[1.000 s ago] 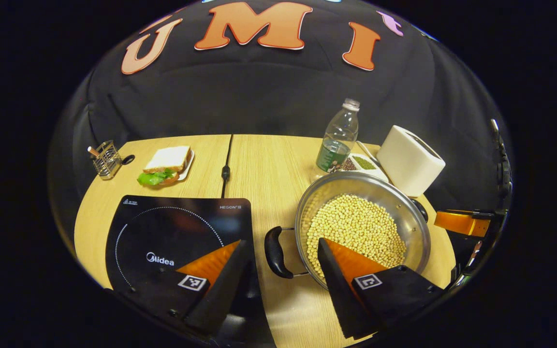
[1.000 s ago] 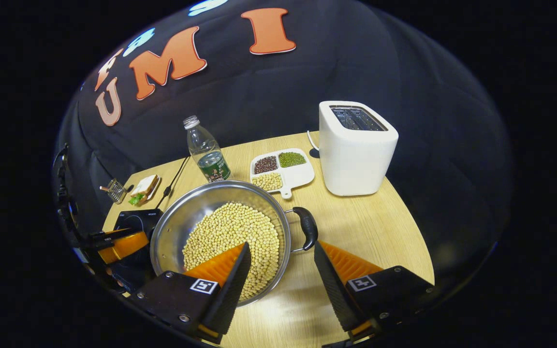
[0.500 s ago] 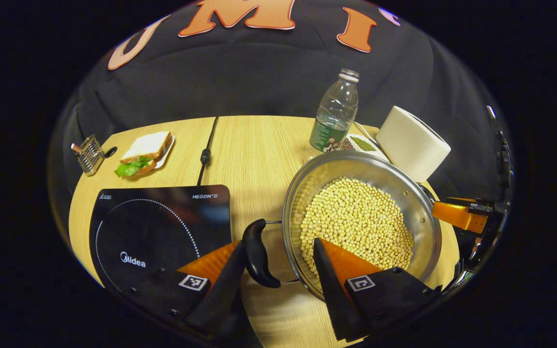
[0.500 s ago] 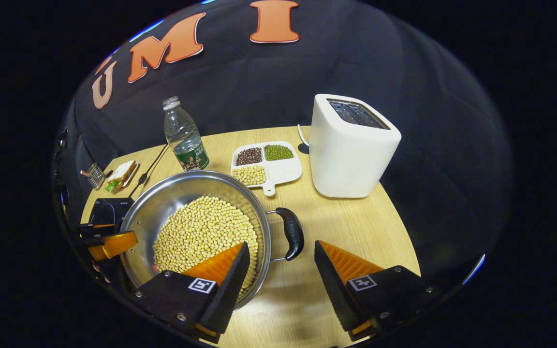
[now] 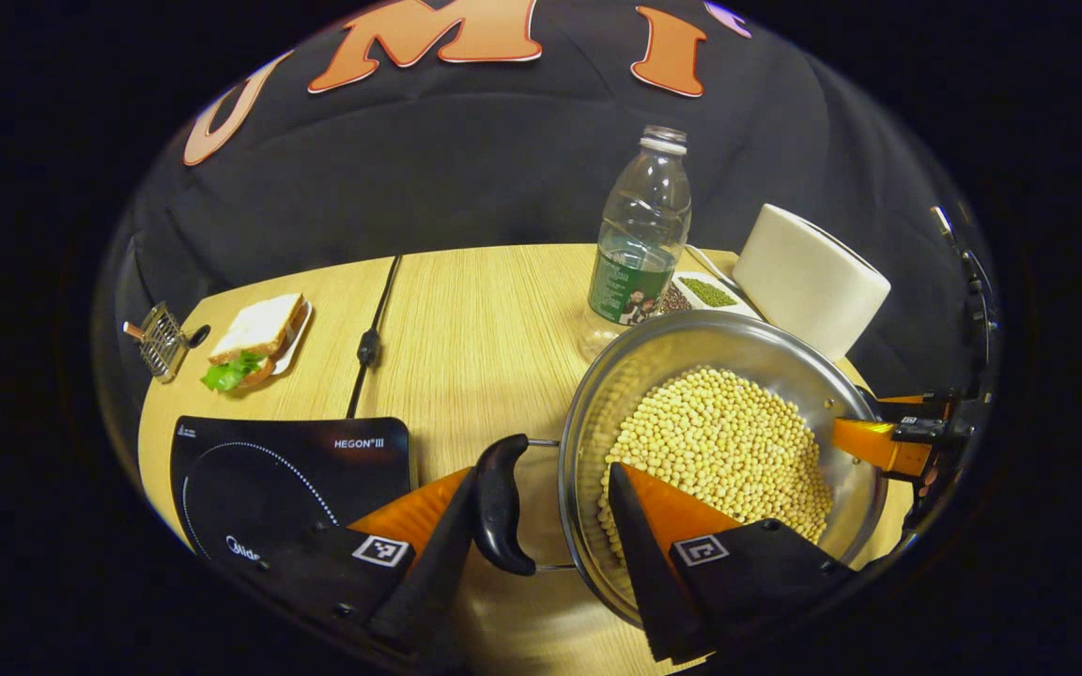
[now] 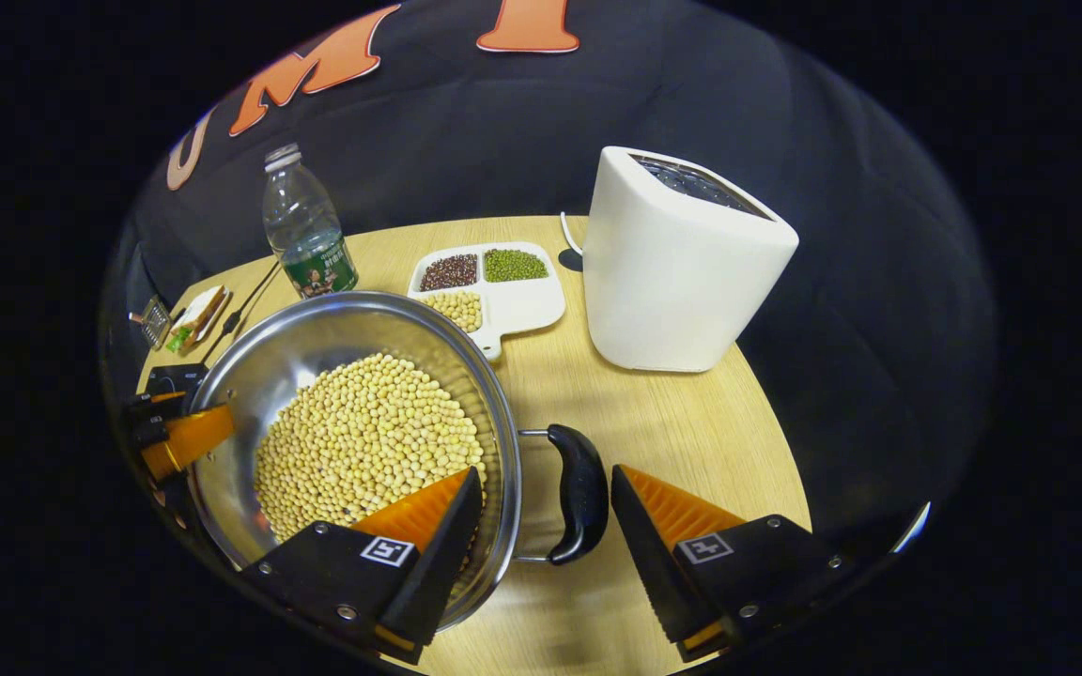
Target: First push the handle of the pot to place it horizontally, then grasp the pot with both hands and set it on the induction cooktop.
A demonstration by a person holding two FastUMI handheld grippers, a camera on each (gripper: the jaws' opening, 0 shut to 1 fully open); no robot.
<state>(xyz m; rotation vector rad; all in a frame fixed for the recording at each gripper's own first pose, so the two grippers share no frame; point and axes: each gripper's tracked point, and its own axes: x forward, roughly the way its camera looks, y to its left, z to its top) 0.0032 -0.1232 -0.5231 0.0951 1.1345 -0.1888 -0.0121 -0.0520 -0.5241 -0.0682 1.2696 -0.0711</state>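
Plainly, each gripper straddles one black pot handle with fingers spread, not yet clamped — left gripper (image 5: 541,526) on the left handle (image 5: 501,516), right gripper (image 6: 546,521) on the right handle (image 6: 579,493). An uneven squeeze or lift could tip the pot (image 6: 316,329), spilling soybeans (image 6: 363,441). Counted: one pot, two handles, one cooktop (image 5: 287,469) beyond the left gripper's left finger.

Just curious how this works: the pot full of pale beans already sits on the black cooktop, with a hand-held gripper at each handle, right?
Not quite. The pot rests on the wooden table, beside the cooktop, as the left gripper view shows. The rest holds.
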